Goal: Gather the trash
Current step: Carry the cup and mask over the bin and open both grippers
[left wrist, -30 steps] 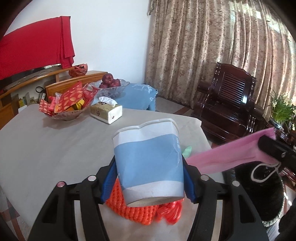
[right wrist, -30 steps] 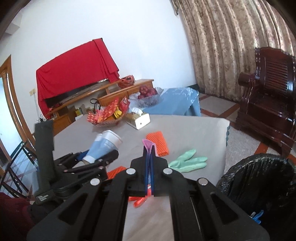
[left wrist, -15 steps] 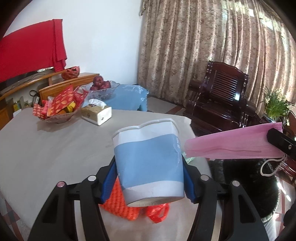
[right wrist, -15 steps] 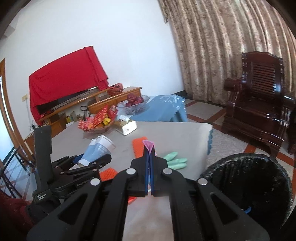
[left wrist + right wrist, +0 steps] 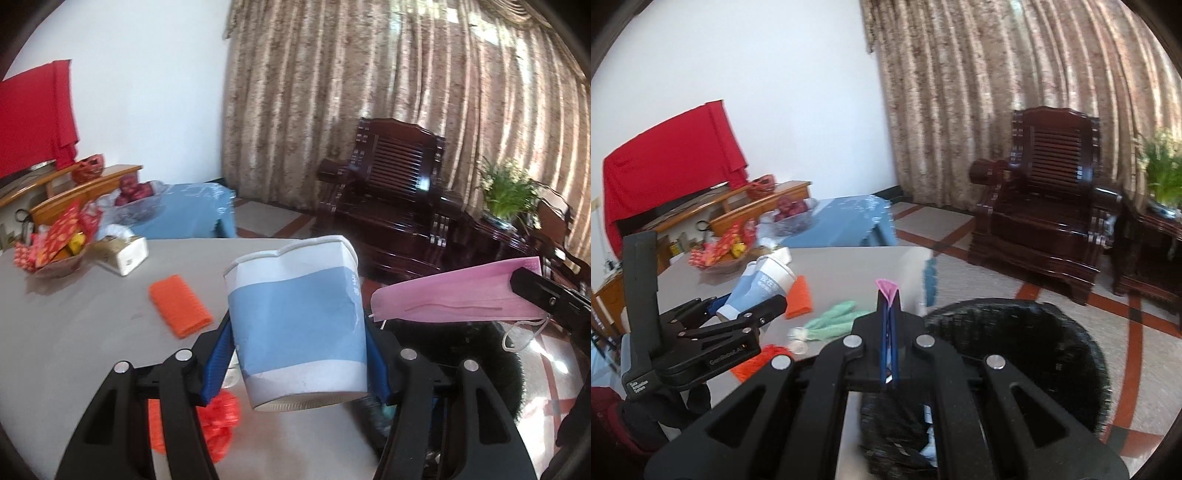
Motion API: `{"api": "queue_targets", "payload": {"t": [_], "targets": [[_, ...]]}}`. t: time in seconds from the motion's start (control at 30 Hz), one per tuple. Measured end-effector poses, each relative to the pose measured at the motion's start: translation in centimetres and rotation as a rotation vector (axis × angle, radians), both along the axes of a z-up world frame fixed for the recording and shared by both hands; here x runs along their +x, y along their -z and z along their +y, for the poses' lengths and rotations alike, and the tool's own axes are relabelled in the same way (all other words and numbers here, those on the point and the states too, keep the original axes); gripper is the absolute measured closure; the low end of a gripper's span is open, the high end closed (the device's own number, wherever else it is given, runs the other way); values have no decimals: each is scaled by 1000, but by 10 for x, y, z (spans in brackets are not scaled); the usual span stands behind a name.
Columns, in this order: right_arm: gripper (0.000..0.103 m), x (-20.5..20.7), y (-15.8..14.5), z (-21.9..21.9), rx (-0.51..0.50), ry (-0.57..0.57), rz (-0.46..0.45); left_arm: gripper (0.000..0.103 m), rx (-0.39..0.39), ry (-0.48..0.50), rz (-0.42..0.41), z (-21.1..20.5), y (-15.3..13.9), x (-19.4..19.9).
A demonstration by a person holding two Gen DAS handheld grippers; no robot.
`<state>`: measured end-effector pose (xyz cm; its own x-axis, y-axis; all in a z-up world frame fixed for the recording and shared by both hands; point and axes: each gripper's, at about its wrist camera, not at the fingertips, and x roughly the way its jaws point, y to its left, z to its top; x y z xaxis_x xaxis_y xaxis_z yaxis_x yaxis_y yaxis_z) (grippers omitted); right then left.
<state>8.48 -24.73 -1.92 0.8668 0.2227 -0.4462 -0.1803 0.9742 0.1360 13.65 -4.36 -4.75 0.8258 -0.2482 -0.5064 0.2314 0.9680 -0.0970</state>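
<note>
The paper cup point(image 5: 295, 317), blue-banded and dented at its rim, sits clamped in the left gripper point(image 5: 299, 350) beside the table edge. The right gripper point(image 5: 888, 332) pinches a limp pink face mask point(image 5: 454, 295) over the black-lined bin point(image 5: 1034, 354). Released early, the light cup could miss the bin; the mask's loop may snag.

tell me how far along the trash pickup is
Done: some scraps already lie in the bin.
In hand: the left gripper is shut on the cup, and the right gripper is shut on the mask, both close to the bin and not yet dropped.
Left: the orange net, the red bag and the green glove are on the table.
</note>
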Motion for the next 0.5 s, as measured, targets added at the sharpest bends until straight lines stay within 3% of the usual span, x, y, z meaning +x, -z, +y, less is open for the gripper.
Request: {"api": "queue_targets", "payload": {"t": [0.5], "targets": [[102, -8, 40, -87, -39, 221, 72, 42, 4, 206, 23, -106, 21, 16]]}}
